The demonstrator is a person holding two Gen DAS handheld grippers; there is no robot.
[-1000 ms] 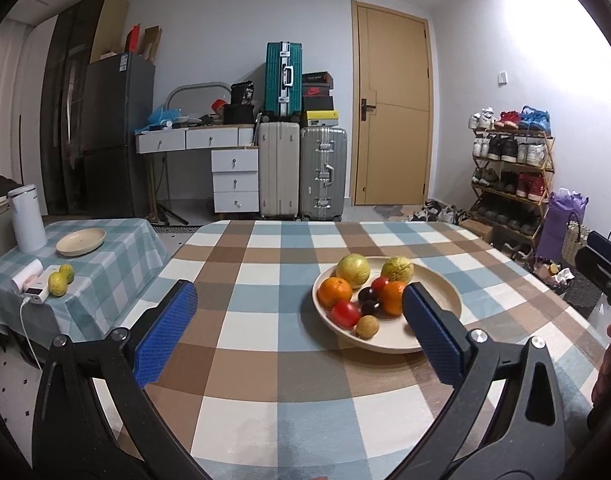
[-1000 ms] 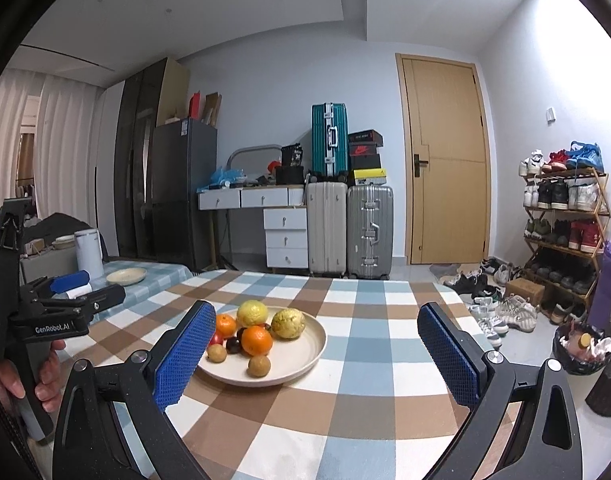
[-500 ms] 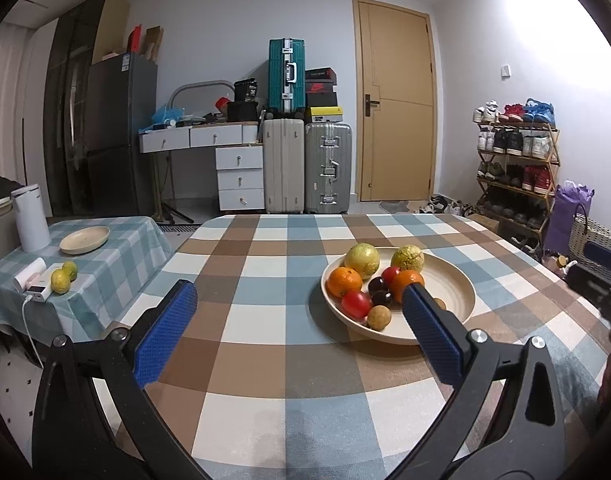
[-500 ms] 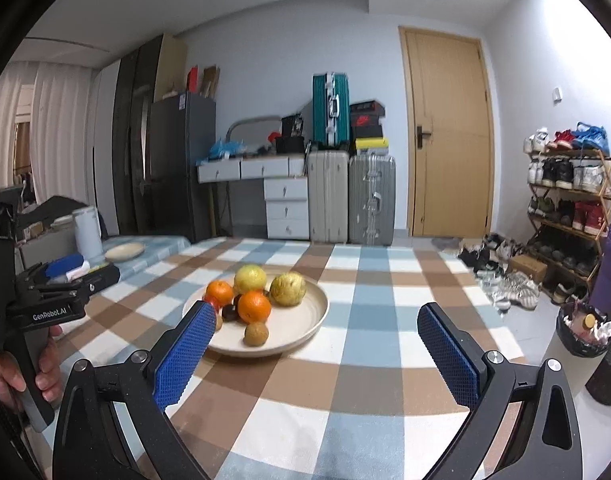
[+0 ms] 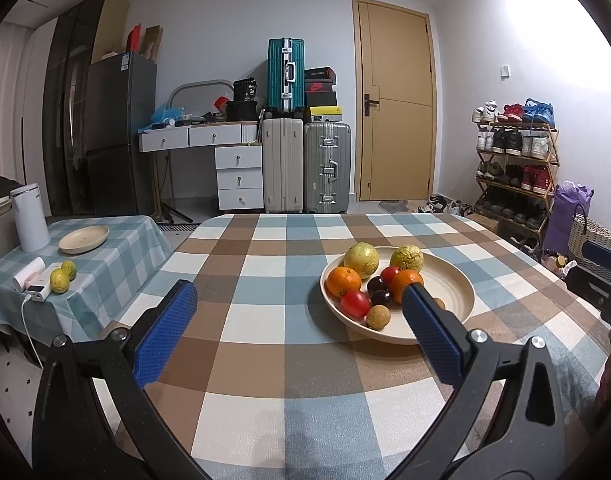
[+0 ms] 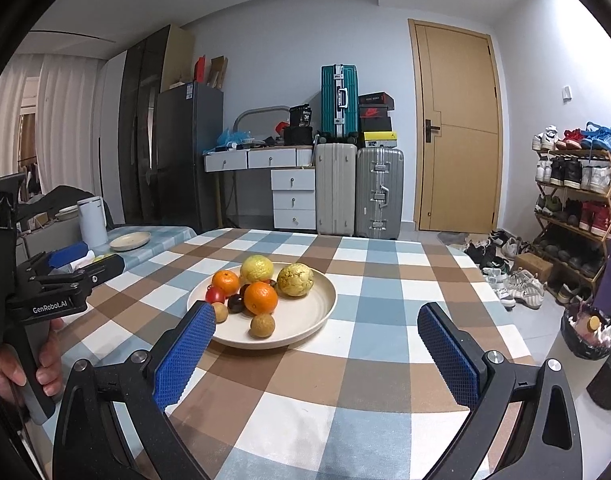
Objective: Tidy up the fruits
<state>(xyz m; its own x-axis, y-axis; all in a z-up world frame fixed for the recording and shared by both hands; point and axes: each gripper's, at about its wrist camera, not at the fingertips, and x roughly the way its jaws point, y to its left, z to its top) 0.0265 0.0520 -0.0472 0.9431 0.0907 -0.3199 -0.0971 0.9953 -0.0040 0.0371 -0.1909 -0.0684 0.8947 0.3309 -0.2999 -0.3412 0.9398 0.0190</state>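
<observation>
Left wrist view: left gripper (image 5: 293, 314) spread wide, empty, above checkered desk (image 5: 265, 344); fruit plate (image 5: 449, 280) just ahead-right. Right wrist view: right gripper (image 6: 315, 336) spread, empty; plate (image 6: 317, 300) ahead-left, fruits piled inside.

Open checked table (image 5: 265, 320) lies bare between my left gripper (image 5: 293, 316) and the plate (image 5: 449, 280); nothing blocks that near stretch. My right gripper (image 6: 317, 332) has bare cloth ahead too, right of the plate. The fruit crowds the plate's left half; its right half is bare. The oranges (image 6: 260, 298) and the two big yellow-green fruits (image 6: 295, 279) stand tall, walling in the small dark ones. Far left, the side table (image 5: 117, 248) holds a kettle (image 5: 29, 216) and a dish (image 5: 83, 239).
</observation>
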